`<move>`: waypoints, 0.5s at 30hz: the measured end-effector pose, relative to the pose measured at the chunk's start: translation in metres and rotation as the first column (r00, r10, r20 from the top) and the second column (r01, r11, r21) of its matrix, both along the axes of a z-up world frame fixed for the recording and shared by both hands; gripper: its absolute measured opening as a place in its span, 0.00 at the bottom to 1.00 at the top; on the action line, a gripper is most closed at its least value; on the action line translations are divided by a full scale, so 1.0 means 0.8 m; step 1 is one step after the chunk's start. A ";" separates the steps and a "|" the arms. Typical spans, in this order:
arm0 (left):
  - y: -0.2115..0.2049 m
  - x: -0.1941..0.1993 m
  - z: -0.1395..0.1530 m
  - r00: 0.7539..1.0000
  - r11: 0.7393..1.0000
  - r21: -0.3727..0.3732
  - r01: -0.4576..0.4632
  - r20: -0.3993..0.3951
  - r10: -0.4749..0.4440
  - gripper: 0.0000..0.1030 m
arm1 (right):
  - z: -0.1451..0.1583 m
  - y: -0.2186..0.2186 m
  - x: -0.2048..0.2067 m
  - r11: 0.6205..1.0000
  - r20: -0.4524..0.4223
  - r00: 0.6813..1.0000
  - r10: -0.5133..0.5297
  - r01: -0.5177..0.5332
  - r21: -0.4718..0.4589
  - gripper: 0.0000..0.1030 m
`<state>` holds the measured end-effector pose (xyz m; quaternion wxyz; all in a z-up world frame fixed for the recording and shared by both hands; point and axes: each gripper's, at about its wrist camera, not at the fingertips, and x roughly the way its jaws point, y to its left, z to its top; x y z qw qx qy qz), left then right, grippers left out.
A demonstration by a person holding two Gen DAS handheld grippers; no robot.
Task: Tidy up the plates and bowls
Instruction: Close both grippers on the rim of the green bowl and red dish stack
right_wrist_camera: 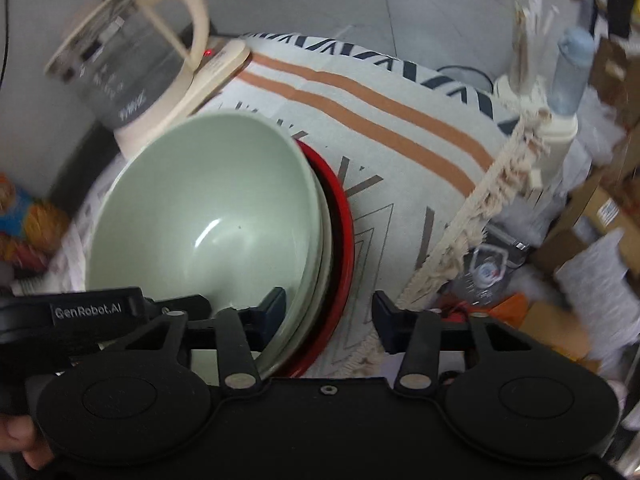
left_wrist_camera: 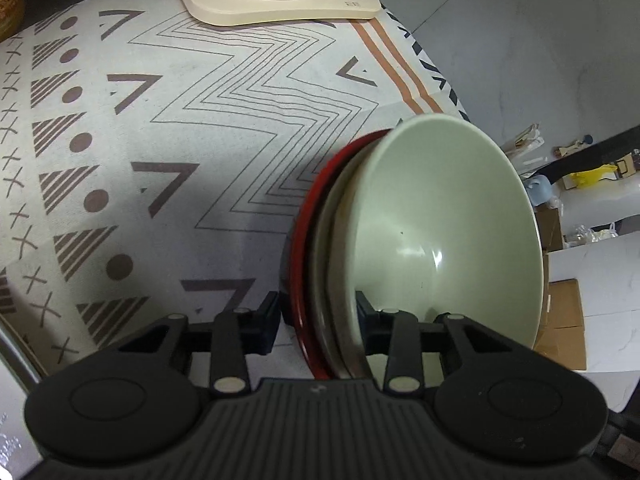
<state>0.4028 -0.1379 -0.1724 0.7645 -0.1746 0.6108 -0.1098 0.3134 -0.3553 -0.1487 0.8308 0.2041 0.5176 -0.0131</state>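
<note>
A: Where is the stack?
B: The green bowl (left_wrist_camera: 448, 236) nests on a red plate (left_wrist_camera: 304, 256) between our tools, on the worktop (left_wrist_camera: 160, 140).
A: Tool state?
B: Left tool (left_wrist_camera: 320, 320) and right tool (right_wrist_camera: 330, 314) each straddle opposite rims; clamping cannot be confirmed.

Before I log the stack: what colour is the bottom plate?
Red plate, clearest in the right wrist view.

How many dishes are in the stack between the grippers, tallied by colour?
Pale green bowl: 1
Grey-beige plate under it: 1
Red plate at the bottom: 1
Total: 3 dishes showing. Any further piece hidden inside the stack cannot be told.
</note>
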 end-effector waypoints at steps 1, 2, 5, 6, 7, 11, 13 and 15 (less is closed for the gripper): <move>0.002 0.001 -0.001 1.000 1.000 -0.008 0.000 -0.001 0.000 0.33 | -0.001 0.001 0.002 1.000 -0.001 1.000 -0.002 0.002 -0.002 0.33; 0.004 0.003 -0.002 1.000 1.000 -0.018 -0.006 -0.007 0.006 0.33 | -0.002 0.002 0.004 1.000 -0.002 1.000 -0.002 0.002 -0.009 0.33; 0.008 0.005 -0.003 1.000 0.999 -0.032 -0.019 -0.012 0.019 0.32 | -0.005 0.004 0.007 1.000 0.003 1.000 -0.013 0.013 -0.004 0.33; 0.008 0.004 -0.003 1.000 0.999 -0.032 -0.020 -0.009 0.020 0.32 | -0.006 0.004 0.007 1.000 0.007 1.000 -0.012 0.012 -0.001 0.34; 0.007 0.003 -0.003 1.000 0.999 -0.029 -0.023 -0.005 0.023 0.32 | -0.007 0.004 0.007 1.000 0.009 1.000 -0.012 0.012 0.003 0.34; 0.003 0.000 0.000 1.000 0.999 -0.011 -0.030 0.005 0.030 0.31 | -0.010 0.001 0.007 1.000 0.017 1.000 -0.018 0.017 0.013 0.34; 0.002 -0.002 0.001 0.999 0.999 -0.003 -0.032 0.006 0.032 0.31 | -0.009 0.000 0.007 1.000 0.020 1.000 -0.023 0.023 0.019 0.33; 0.001 -0.005 0.003 1.000 1.000 0.000 -0.026 0.008 0.026 0.31 | -0.010 -0.004 0.007 0.999 0.021 0.999 -0.028 0.027 0.037 0.32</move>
